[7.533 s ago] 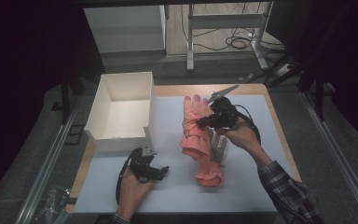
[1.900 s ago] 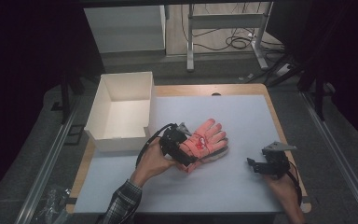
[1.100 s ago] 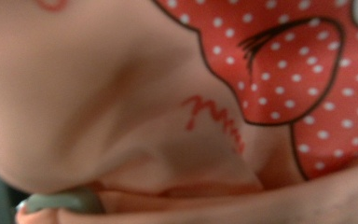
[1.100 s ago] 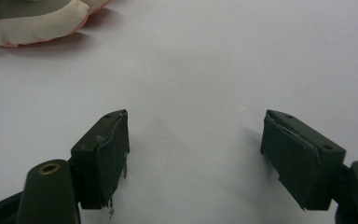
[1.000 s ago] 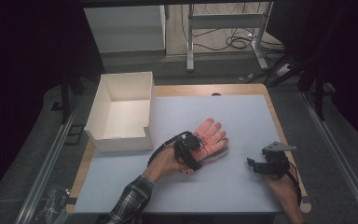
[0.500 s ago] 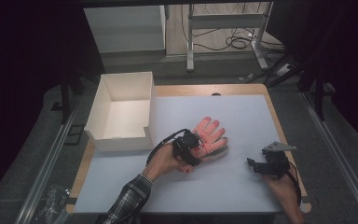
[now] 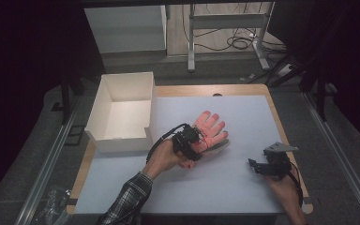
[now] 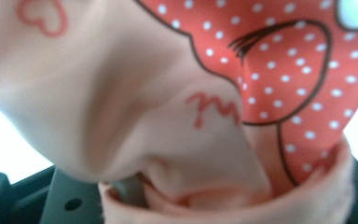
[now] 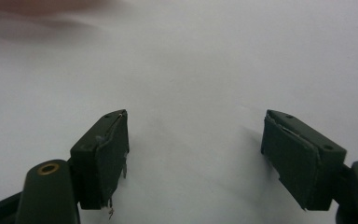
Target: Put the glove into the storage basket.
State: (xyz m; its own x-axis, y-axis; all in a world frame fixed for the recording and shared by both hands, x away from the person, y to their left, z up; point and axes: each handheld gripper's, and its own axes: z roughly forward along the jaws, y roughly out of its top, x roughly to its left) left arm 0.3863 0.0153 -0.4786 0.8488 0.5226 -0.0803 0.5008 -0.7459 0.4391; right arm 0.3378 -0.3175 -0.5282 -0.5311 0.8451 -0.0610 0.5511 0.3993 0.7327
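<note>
While our left gripper [image 7: 193, 140] clamps the pink glove [image 7: 209, 131] at its cuff end, the glove sits mid-table on the white mat [image 7: 243, 112], fingers fanned toward the far edge, just right of the white cardboard box [image 7: 122, 112]. Jaws have just closed; in the left gripper view the fabric [image 8: 205, 140] is bunched up between them, red polka-dot print showing. Our right gripper [image 7: 262, 167] rests near the mat's right edge, well apart from the glove, jaws wide open, nothing between them, only bare mat [image 9: 191, 70] ahead.
</note>
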